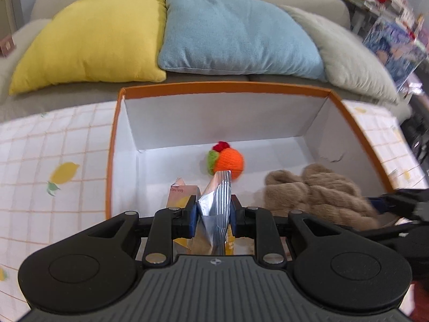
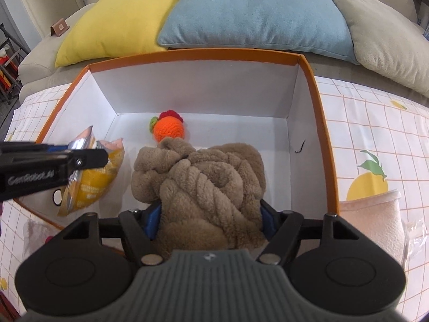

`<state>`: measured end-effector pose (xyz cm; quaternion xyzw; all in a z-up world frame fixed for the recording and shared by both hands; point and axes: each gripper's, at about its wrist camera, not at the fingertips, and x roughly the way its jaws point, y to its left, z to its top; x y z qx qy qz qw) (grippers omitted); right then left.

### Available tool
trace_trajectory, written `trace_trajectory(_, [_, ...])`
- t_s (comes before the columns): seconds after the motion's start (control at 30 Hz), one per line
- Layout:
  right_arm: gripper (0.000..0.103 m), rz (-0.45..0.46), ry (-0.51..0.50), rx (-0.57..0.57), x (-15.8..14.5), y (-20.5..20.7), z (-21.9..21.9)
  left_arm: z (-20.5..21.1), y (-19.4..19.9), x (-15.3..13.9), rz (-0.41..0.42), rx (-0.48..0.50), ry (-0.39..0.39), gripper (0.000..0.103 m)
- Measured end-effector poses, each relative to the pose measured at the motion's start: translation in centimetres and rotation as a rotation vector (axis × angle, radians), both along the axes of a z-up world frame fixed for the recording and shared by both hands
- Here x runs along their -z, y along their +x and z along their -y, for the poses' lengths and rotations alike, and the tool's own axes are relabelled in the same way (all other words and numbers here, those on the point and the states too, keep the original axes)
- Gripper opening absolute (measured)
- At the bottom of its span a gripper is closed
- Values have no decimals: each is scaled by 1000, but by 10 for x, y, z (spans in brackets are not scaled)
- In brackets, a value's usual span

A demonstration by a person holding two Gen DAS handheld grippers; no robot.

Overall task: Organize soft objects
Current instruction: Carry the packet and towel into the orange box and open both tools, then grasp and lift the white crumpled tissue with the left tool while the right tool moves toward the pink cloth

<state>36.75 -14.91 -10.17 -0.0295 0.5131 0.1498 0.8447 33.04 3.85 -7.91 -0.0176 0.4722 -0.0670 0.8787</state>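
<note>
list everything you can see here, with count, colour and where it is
box: 1, orange rim, white inside, on the tablecloth
knitted toy: 1, orange, green and red, at the box's far wall
fluffy throw: 1, tan, bunched in the box, right side
snack packet: 1, silver and yellow, in the box, left side
cushions: 3, yellow, blue, grey, on the sofa
tablecloth: 1, white grid with lemons
left gripper: clamped on the snack packet
right gripper: fluffy throw between its jaws
</note>
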Motion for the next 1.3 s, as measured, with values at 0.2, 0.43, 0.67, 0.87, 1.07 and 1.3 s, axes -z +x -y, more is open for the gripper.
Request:
trace_trajectory(0.2, [92,63,-39,-16,-13,-10,1,0,2,3,-27,-15,-9,38])
trace_trajectory(0.43, [92,77,-21,42,-28,-14,20,-8,-8,-17,16,-30,-71,72])
trace_trajectory(0.67, [92,169,45,126,-51,-50,47,-44,-59,-64,165,-62,-217,72])
trace_trajectory(0.87, [92,224,97,212,-56,-100,72,-78,-118,-77,238,-153,-231,72])
trace_trajectory(1.07, [92,207,98,304,-40,-149,100,-89,-171,-56,244,-204,-199,74])
trace_trajectory(1.3, [92,176,-21,404,-9,-187,124,-59,-196,-20,184,-171,-106,81])
